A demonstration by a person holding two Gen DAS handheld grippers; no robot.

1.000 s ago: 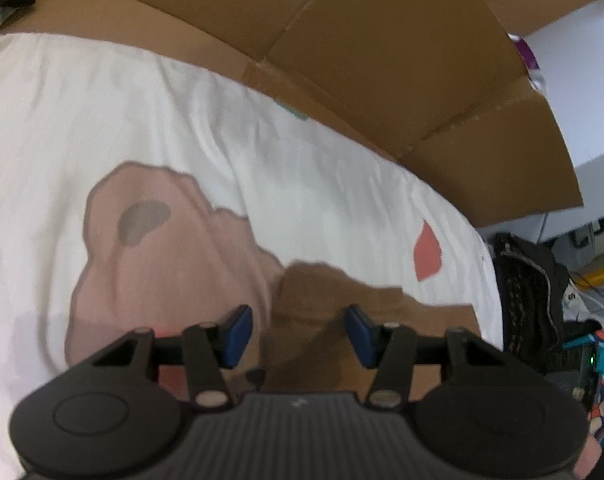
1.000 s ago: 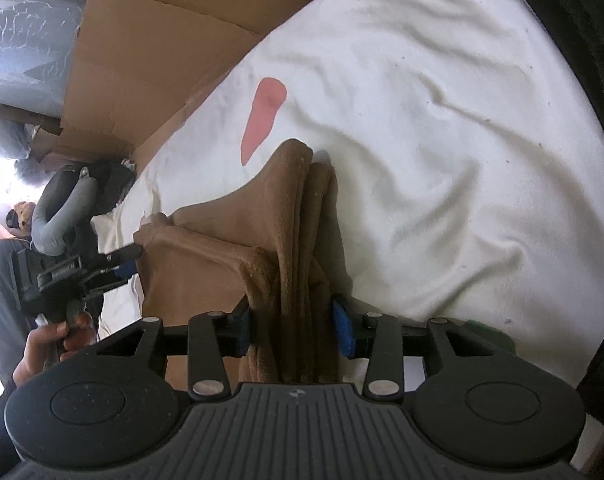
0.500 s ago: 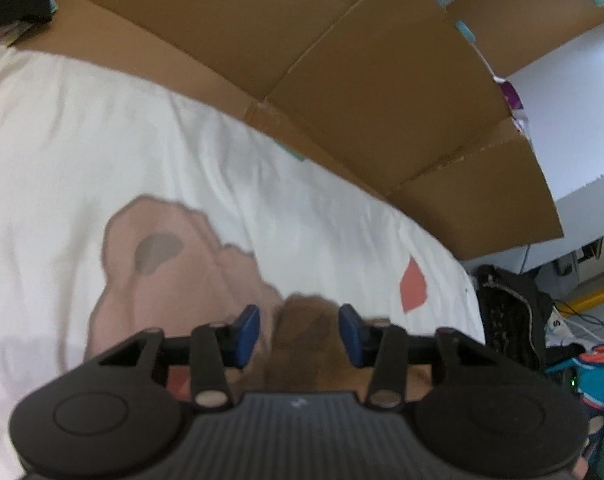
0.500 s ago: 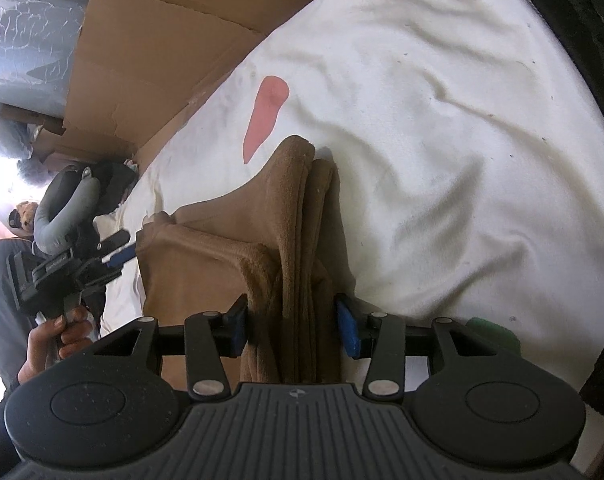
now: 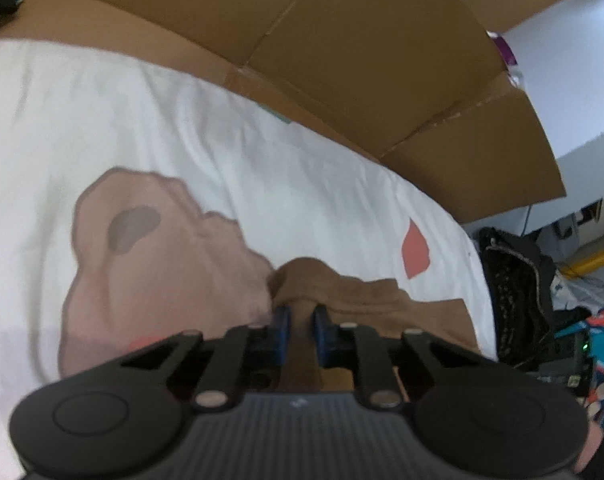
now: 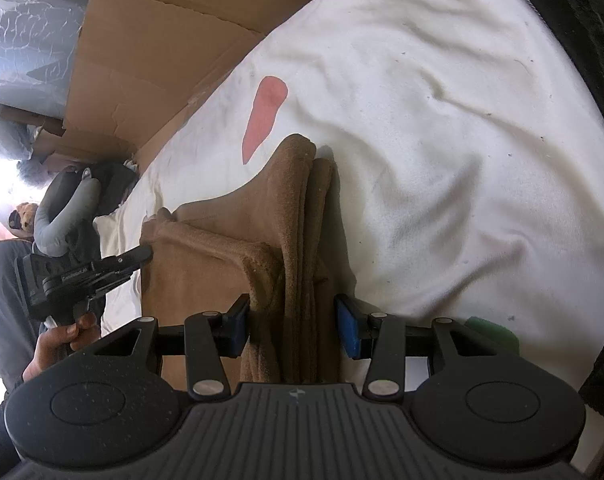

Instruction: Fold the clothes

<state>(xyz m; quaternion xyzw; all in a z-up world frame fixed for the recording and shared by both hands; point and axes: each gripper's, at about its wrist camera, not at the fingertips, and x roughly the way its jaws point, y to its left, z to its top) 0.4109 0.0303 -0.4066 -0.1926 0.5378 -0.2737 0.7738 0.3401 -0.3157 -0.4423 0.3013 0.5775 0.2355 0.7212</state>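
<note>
A brown fleece garment [image 5: 362, 296] lies partly folded on a white bedsheet [image 5: 101, 120]. My left gripper [image 5: 302, 326] is closing its blue pads on a raised corner of it, and the cloth is pinched between them. In the right wrist view the same garment [image 6: 205, 264] forms a thick folded ridge running between the pads of my right gripper [image 6: 293, 330], which grips that bundle. The left gripper [image 6: 143, 258] shows there at the garment's left corner, held by a person's hand [image 6: 61, 340].
Flattened cardboard [image 5: 342, 40] borders the far side of the bed. The sheet carries a large pink print [image 5: 161, 260] and a red mark [image 6: 263, 116]. Dark clothing and clutter [image 5: 514, 280] sit off the bed's right edge. A green object [image 6: 490, 330] lies beside my right fingers.
The left jaws have narrowed from wide apart to pinching the brown garment's corner. The right gripper and its bundle have stayed put.
</note>
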